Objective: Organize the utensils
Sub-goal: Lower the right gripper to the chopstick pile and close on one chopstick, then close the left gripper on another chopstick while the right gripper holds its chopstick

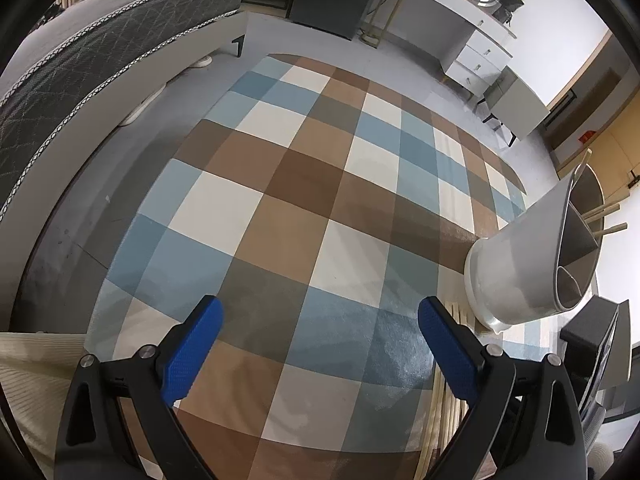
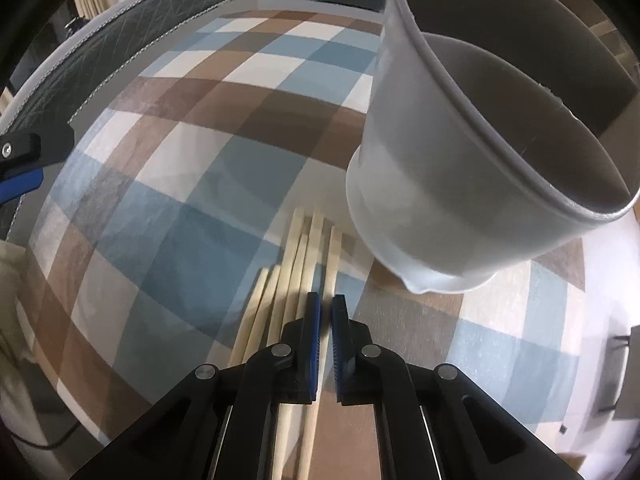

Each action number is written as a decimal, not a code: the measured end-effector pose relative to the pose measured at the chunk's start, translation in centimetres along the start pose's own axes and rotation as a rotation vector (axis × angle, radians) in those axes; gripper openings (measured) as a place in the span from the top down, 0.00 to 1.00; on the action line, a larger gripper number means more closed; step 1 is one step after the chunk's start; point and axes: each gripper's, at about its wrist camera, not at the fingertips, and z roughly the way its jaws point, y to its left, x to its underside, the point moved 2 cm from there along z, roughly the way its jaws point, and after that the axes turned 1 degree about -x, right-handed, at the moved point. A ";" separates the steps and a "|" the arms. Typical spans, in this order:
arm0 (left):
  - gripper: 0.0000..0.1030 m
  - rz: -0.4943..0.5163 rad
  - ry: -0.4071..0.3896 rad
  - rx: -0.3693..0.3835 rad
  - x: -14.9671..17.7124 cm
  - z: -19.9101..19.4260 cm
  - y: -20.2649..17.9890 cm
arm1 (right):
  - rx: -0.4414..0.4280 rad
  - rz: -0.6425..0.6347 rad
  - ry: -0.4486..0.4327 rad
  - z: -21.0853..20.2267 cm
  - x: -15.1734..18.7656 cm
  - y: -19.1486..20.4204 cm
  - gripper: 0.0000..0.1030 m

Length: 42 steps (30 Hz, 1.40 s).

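- Left wrist view: the left gripper (image 1: 320, 344) has its fingers spread wide over the checked cloth (image 1: 280, 208), holding nothing. The grey utensil holder (image 1: 524, 256) stands at the right of the frame, with chopstick ends showing at its rim.
- Right wrist view: the right gripper (image 2: 325, 320) has its fingers nearly closed above the loose chopsticks (image 2: 296, 256) at lower centre; whether it grips one I cannot tell. The holder (image 2: 460, 160) fills the upper right.

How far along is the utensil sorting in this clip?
Partly done: a few chopsticks already stick out of the white holder. In hand: the right hand-held gripper is nearly shut over the loose chopsticks on the checked cloth; a grip isn't certain. The left hand-held gripper is open. Left: that whole loose pile.
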 end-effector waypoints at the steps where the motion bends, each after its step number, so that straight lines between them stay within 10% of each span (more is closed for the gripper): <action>1: 0.08 -0.002 0.003 0.005 0.0 0.0 0.0 | -0.005 0.004 0.013 0.0 0.2 0.0 0.96; 23: 0.08 0.031 0.035 -0.006 -0.1 0.3 -0.2 | -0.007 -0.010 0.015 0.4 -1.0 1.1 0.95; 42: 0.08 0.368 0.236 -0.079 6.8 6.1 -7.4 | -0.154 0.590 -0.554 -12.6 4.1 -10.9 0.95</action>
